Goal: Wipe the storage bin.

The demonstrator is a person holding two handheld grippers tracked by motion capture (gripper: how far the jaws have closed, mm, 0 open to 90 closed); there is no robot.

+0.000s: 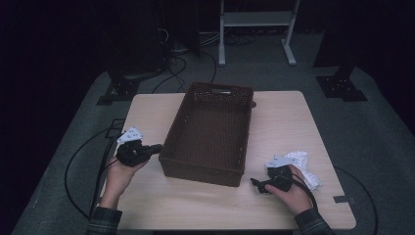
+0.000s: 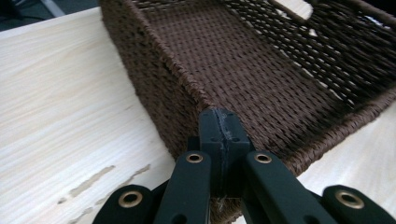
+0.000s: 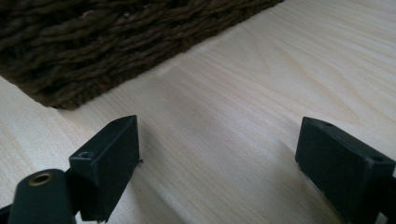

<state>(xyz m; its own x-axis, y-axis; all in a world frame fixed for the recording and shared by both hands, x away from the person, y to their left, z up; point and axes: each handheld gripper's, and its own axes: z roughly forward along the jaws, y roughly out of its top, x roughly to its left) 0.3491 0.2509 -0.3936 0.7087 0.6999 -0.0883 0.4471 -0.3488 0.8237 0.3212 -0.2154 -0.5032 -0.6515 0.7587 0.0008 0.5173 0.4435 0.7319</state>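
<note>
Basket [image 1: 208, 132] mid-table [image 1: 288, 122], left gripper [image 1: 155, 147] jaws closed empty against its near-left corner, right gripper [image 1: 258, 185] jaws wide open off near-right corner by white cloth [image 1: 304, 164]; likely nudging basket, next needs steady sideways push.

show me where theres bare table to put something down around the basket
Free: the strip right of the basket up to the table edge, the front strip between the left gripper and right gripper, and the far left corner. Inside the basket is bare too. Crowded: the near right corner, with the white crumpled thing beside the right hand.
</note>
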